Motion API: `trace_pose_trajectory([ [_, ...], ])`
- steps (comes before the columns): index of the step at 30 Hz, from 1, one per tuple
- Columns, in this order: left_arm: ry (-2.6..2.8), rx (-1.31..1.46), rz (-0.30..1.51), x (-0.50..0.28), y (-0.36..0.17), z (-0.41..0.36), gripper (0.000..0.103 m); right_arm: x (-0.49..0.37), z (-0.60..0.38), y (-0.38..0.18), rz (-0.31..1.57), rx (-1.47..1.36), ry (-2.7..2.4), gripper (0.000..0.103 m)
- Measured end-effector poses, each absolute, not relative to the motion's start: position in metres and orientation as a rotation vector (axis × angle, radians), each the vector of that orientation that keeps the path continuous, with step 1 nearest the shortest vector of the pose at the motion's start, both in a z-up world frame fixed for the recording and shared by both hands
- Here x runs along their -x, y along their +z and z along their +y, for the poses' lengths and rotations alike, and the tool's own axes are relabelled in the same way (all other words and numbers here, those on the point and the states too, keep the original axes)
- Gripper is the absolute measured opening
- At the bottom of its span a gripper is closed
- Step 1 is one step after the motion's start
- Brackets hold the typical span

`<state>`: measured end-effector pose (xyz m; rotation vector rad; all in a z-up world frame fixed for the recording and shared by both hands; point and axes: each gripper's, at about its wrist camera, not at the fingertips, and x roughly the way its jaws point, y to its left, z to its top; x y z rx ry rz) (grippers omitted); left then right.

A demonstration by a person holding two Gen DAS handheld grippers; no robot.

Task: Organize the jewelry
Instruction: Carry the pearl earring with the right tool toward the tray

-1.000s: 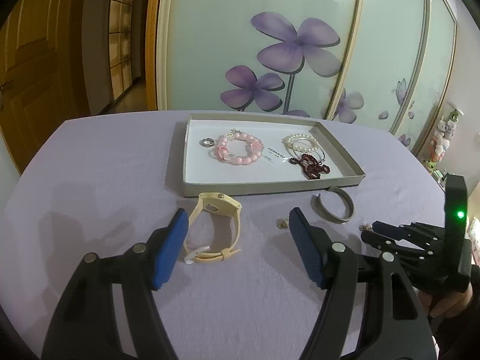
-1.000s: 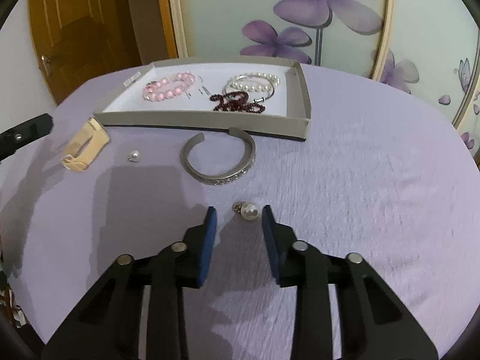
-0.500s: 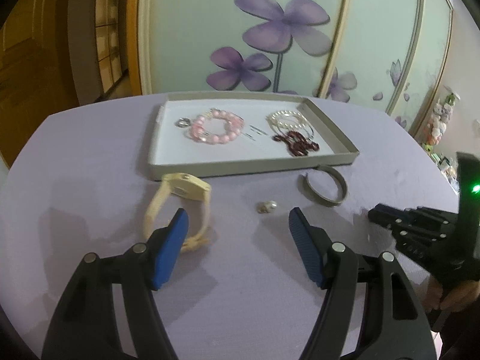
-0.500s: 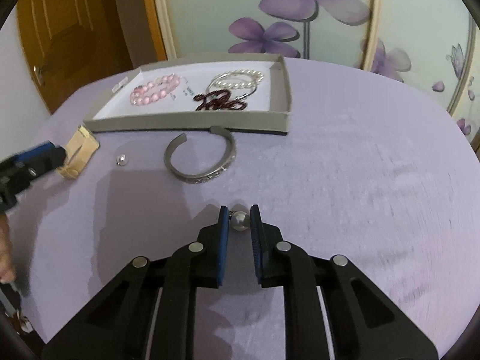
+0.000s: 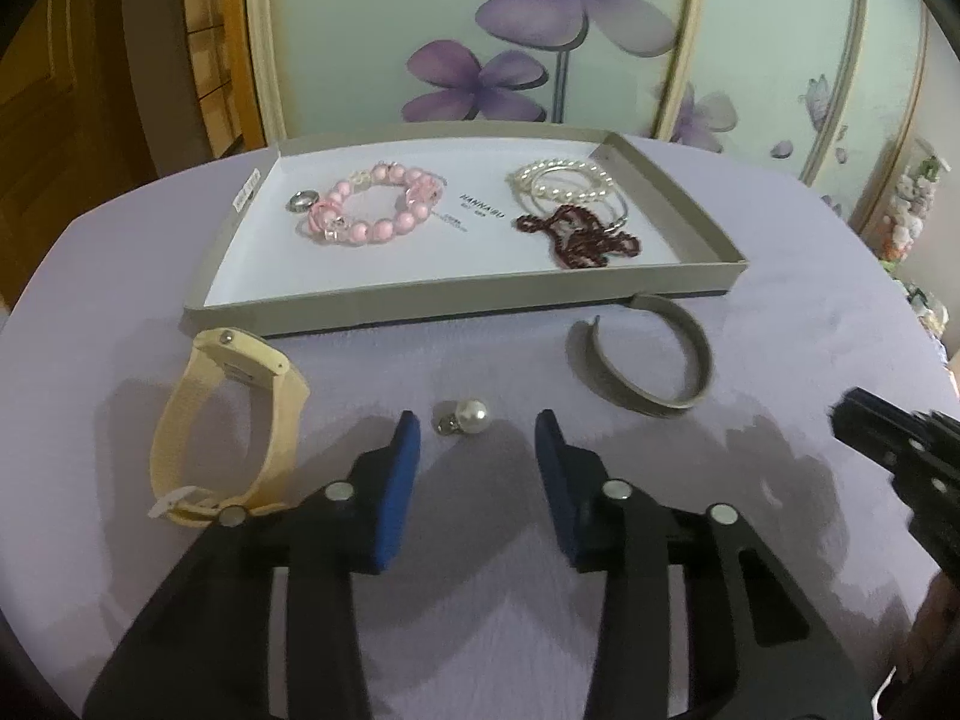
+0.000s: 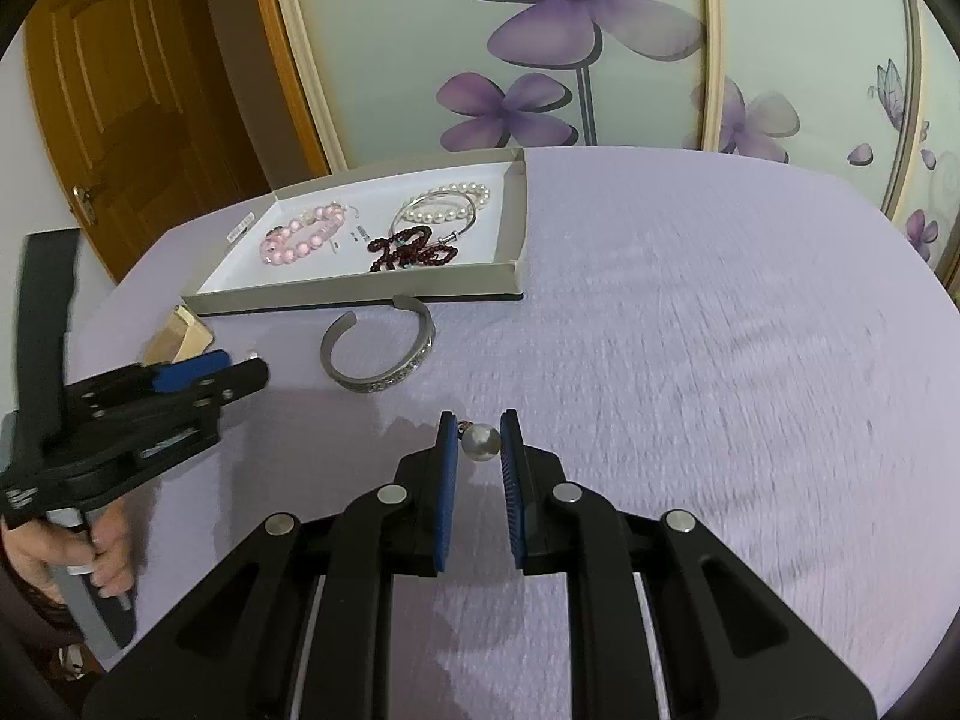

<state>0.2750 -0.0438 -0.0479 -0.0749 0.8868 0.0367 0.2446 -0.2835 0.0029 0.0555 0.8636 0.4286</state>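
The right gripper [image 6: 479, 441] pinches a pearl earring [image 6: 480, 441] between its blue pads, just above the purple tablecloth [image 6: 690, 360]. The left gripper [image 5: 477, 438], jaws wide apart and empty, hovers near a second pearl earring [image 5: 465, 417], between a cream watch [image 5: 231, 426] and a silver cuff [image 5: 645, 363] before the jewelry tray [image 5: 456, 303].

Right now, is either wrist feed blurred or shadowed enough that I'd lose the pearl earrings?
Left wrist view: slightly soft overall, tongs shadows fall near the pearl earring, yet it stays readable. Right wrist view: motion streaks on the tablecloth at right; the pearl between the tongs is sharp.
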Motion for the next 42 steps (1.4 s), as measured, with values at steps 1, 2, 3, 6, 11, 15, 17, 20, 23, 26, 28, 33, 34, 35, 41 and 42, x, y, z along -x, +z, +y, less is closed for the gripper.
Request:
trace_pose_trajectory([
  [1,0.043,0.071,0.887,-0.276,-0.048,-0.044,0.036,-0.245,-0.284,0.003,0.863,-0.059,0.432,0.015],
  [2,0.041,0.072,0.881,-0.276,-0.047,-0.044,0.036,-0.245,-0.284,0.003,0.862,-0.061,0.435,0.015],
  [3,0.041,0.068,0.877,-0.277,-0.046,-0.045,0.035,-0.245,-0.284,0.003,0.862,-0.063,0.437,0.015],
  [6,0.044,0.051,0.890,-0.280,-0.048,-0.049,0.026,-0.246,-0.283,0.003,0.863,-0.070,0.443,0.015],
  [11,0.048,0.054,0.889,-0.282,-0.047,-0.050,0.015,-0.245,-0.279,0.002,0.863,-0.071,0.456,0.015],
  [15,0.041,0.064,0.886,-0.282,-0.047,-0.048,0.014,-0.243,-0.278,0.004,0.860,-0.072,0.461,0.015],
  [17,0.037,0.069,0.886,-0.280,-0.046,-0.047,0.014,-0.242,-0.278,0.006,0.855,-0.071,0.463,0.015],
  [20,0.019,0.074,0.880,-0.271,-0.041,-0.044,0.014,-0.241,-0.276,0.009,0.846,-0.071,0.467,0.015],
  [23,-0.001,0.065,0.849,-0.259,-0.029,-0.040,0.014,-0.240,-0.273,0.015,0.832,-0.070,0.476,0.015],
  [26,-0.006,0.071,0.807,-0.247,-0.010,-0.030,0.014,-0.239,-0.266,0.021,0.816,-0.065,0.489,0.015],
  [28,0.000,0.078,0.777,-0.241,0.002,-0.020,0.014,-0.238,-0.259,0.025,0.806,-0.060,0.502,0.015],
  [33,0.045,0.089,0.719,-0.226,0.024,0.006,0.014,-0.236,-0.240,0.033,0.783,-0.039,0.536,0.015],
  [34,0.056,0.091,0.710,-0.224,0.028,0.011,0.014,-0.236,-0.236,0.034,0.779,-0.035,0.543,0.015],
  [35,0.067,0.090,0.702,-0.223,0.030,0.016,0.014,-0.236,-0.232,0.035,0.776,-0.031,0.549,0.015],
  [41,0.117,0.089,0.686,-0.218,0.033,0.038,0.014,-0.234,-0.207,0.042,0.759,-0.005,0.589,0.015],
  [42,0.122,0.091,0.686,-0.218,0.033,0.041,0.014,-0.234,-0.202,0.043,0.755,0.000,0.595,0.015],
])
